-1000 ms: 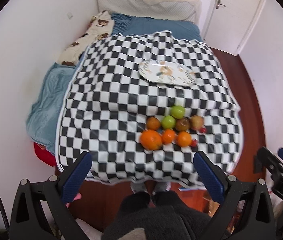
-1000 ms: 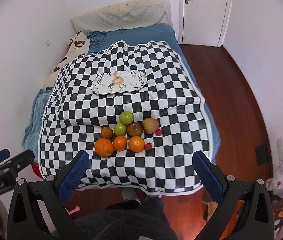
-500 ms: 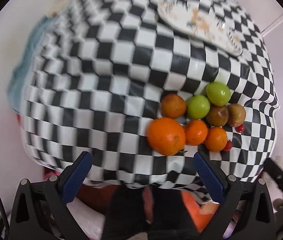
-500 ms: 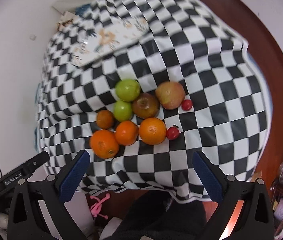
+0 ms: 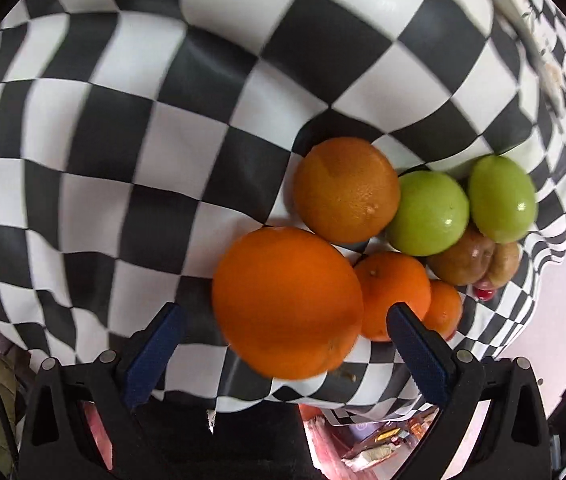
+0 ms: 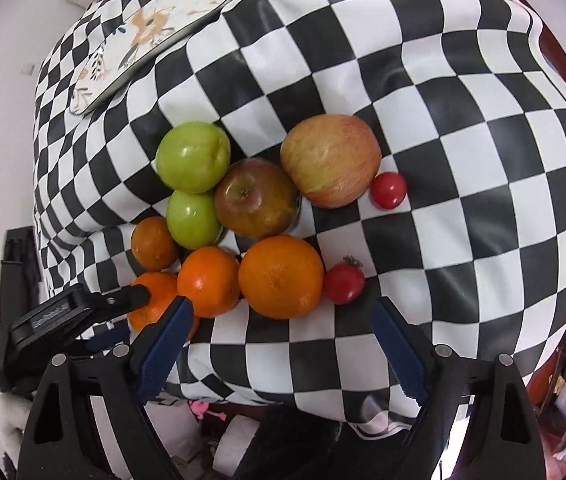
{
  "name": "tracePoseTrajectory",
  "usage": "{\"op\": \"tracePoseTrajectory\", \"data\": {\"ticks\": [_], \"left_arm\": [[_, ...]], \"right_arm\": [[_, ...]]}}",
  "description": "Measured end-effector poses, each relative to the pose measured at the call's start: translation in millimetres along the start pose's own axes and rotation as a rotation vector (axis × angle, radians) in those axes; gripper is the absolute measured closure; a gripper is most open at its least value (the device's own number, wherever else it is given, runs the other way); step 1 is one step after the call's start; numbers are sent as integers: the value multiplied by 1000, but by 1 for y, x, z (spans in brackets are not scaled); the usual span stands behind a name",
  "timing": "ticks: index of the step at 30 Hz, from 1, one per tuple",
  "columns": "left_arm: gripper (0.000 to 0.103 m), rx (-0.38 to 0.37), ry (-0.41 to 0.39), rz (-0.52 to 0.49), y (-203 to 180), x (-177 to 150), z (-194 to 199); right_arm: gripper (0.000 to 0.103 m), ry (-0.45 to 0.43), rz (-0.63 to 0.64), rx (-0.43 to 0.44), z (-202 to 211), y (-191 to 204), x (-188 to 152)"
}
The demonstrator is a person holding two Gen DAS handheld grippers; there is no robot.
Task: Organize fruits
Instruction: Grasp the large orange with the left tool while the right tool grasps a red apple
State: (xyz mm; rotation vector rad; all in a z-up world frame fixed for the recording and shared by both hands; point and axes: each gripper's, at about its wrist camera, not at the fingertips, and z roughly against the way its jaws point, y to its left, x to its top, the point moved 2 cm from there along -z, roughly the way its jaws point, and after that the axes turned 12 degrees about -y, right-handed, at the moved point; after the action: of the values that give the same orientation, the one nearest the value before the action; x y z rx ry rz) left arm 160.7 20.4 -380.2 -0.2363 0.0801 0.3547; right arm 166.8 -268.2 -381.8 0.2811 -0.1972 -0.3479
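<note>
The fruits sit bunched together near the front edge of the checkered cloth (image 6: pixel 463 128). The big orange (image 5: pixel 287 302) is closest, lying between the spread fingers of the left tool (image 5: pixel 283 334), which is wide open and not touching it on either side as far as I can see. Just behind it sits a darker, duller orange (image 5: pixel 345 190), and to its right two smaller oranges, one (image 5: pixel 391 292) touching the big one and another (image 6: pixel 281 276) beside that. Two green apples (image 6: pixel 193 156) press against each other, with a brownish apple (image 6: pixel 257 198) and a pale red-streaked apple (image 6: pixel 331 160) next along. Two small tomatoes lie at the cluster's right, one (image 6: pixel 388 190) beside the pale apple, one (image 6: pixel 344 282) beside the right-hand orange.

The right tool (image 6: pixel 279 336) hangs wide open just in front of the oranges, holding nothing. A flowered oval plate (image 6: pixel 155 28) rests farther back on the cloth, well apart from the fruit.
</note>
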Motion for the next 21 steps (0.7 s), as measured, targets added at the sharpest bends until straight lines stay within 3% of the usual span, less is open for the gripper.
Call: {"op": "tracePoseTrajectory", "data": {"ticks": [4, 5, 6, 10, 16, 21], "left_arm": [[4, -21, 0, 21, -1, -1, -16], [21, -38, -16, 29, -1, 0, -16], [24, -24, -30, 30, -1, 1, -16], [24, -33, -62, 27, 1, 4, -12], [24, 72, -156, -56, 11, 5, 8], [23, 66, -113, -72, 12, 21, -15]], "right_arm": [[11, -13, -30, -24, 0, -9, 14], [11, -16, -38, -29, 1, -13, 18], [11, -20, -45, -32, 1, -17, 21], [11, -35, -85, -43, -4, -36, 39], [11, -19, -153, -21, -28, -52, 67], [13, 21, -172, -30, -57, -53, 84]]}}
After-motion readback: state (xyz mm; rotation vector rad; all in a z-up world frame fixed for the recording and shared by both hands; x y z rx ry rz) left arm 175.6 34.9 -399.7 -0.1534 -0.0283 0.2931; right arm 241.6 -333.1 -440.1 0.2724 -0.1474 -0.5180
